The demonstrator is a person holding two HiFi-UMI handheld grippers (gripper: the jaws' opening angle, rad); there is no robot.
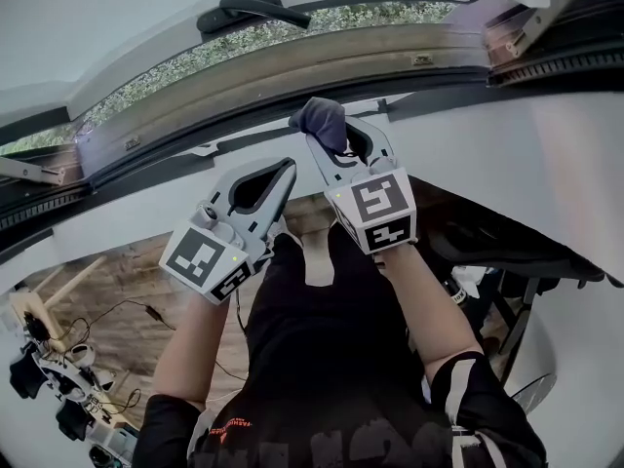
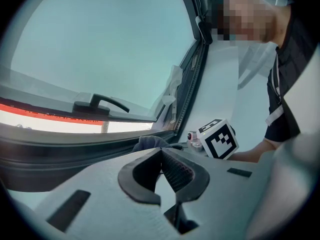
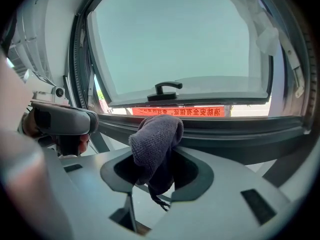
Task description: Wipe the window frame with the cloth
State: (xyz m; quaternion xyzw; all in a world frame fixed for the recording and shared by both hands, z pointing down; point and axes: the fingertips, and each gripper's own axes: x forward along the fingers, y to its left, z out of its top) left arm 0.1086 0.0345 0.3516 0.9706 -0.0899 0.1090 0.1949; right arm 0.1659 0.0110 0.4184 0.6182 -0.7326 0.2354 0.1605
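A dark grey-purple cloth (image 1: 322, 123) is bunched at the tip of my right gripper (image 1: 336, 149), which is shut on it just below the dark lower rail of the window frame (image 1: 292, 94). In the right gripper view the cloth (image 3: 157, 134) bulges up out of the jaws of the right gripper (image 3: 155, 156), in front of the frame (image 3: 225, 130). My left gripper (image 1: 283, 172) is beside it to the left, over the white sill (image 1: 136, 203), jaws together and empty. The left gripper (image 2: 161, 154) looks toward the cloth (image 2: 149, 143) and the right gripper's marker cube (image 2: 220, 139).
The sash is swung open, and its black handle (image 1: 249, 10) is above the frame. Hinge arms sit at the frame's corners (image 1: 531, 27). Below the sill are a wooden floor with cables (image 1: 97, 330) and a dark chair (image 1: 507, 252) to the right.
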